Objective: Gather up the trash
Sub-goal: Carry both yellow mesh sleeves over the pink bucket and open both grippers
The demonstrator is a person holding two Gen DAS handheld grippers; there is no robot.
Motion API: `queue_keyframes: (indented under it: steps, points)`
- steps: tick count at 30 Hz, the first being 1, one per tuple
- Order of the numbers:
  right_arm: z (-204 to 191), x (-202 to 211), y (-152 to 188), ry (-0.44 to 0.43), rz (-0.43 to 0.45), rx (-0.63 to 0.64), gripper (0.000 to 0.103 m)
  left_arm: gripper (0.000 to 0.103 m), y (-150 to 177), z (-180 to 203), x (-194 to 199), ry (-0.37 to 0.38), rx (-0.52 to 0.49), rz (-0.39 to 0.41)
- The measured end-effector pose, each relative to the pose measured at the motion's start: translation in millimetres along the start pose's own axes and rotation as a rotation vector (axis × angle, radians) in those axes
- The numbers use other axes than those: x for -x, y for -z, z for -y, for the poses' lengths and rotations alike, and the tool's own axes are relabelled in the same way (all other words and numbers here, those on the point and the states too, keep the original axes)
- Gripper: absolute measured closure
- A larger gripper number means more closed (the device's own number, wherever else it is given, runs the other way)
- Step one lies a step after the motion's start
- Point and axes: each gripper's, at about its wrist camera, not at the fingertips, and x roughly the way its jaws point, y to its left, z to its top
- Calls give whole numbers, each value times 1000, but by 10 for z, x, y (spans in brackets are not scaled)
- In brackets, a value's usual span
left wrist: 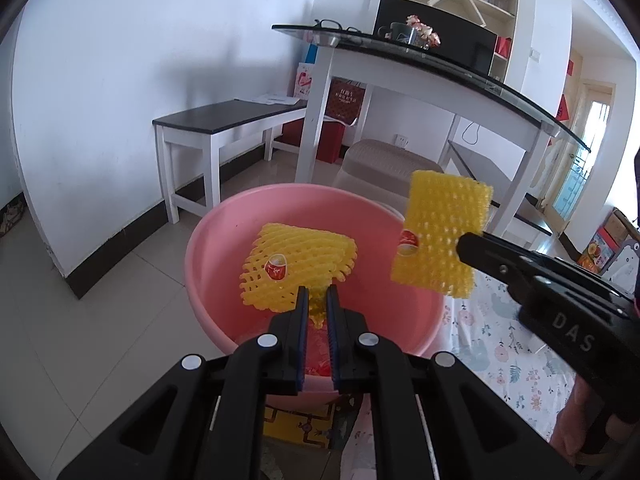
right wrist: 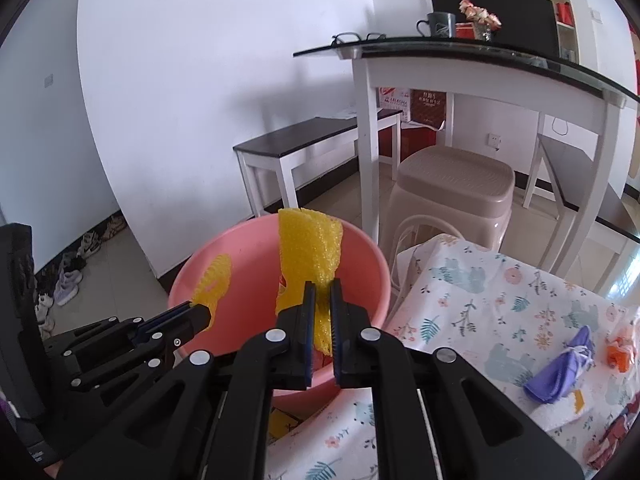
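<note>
- Trash here means two yellow foam nets, each held over one pink basin (left wrist: 224, 240), which fills the middle of both wrist views and sits on the tiled floor at the edge of a cloth-covered surface.
- One glass-topped table (right wrist: 460, 50) stands behind, at 1 o'clock in the right view; on it are one mug (right wrist: 440, 24), one pair of glasses (right wrist: 356, 37) and one small bunch of flowers (right wrist: 480, 14).
- One dark-topped bench (left wrist: 224, 118) stands against the wall at 10 o'clock in the left view.
- One beige stool (right wrist: 456, 184) stands between table and basin.
- One floral cloth (right wrist: 480, 304) lies at 4 o'clock in the right view, with one purple bundle (right wrist: 560, 372) on it.
- Left gripper (left wrist: 318, 294): its two fingers are clenched on the corner of the left net (left wrist: 296, 268), which is spread flat above the basin's inside and shows one red label.
- Right gripper (right wrist: 322, 286): its two fingers are clenched on the lower part of the right net (right wrist: 308, 252), which stands upright over the basin's near rim; one red label shows on it in the left view.
- The two nets hang apart, the right one at 3 o'clock from the left one in the left view.
- Some red trash (left wrist: 316, 344) lies on the basin's bottom; how many pieces I cannot tell.
</note>
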Motion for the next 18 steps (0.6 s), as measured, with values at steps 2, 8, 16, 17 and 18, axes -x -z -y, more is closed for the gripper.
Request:
queue_keyframes:
  steps: [2, 8, 16, 17, 18]
  points:
    - [-2, -56, 12, -3, -10, 0, 96, 95, 5, -18, -24, -2, 2, -8]
    - [13, -170, 53, -7, -36, -6, 96, 95, 2, -57, -126, -13, 7, -36]
    - [70, -336, 106, -38, -118, -41, 95, 90, -6, -77, -194, -15, 28, -54]
    - [74, -345, 111, -43, -123, -44, 93, 88, -6, -84, -192, -13, 32, -55]
    - [79, -347, 120, -48, -124, -47, 91, 87, -6, -94, -192, -12, 36, -55]
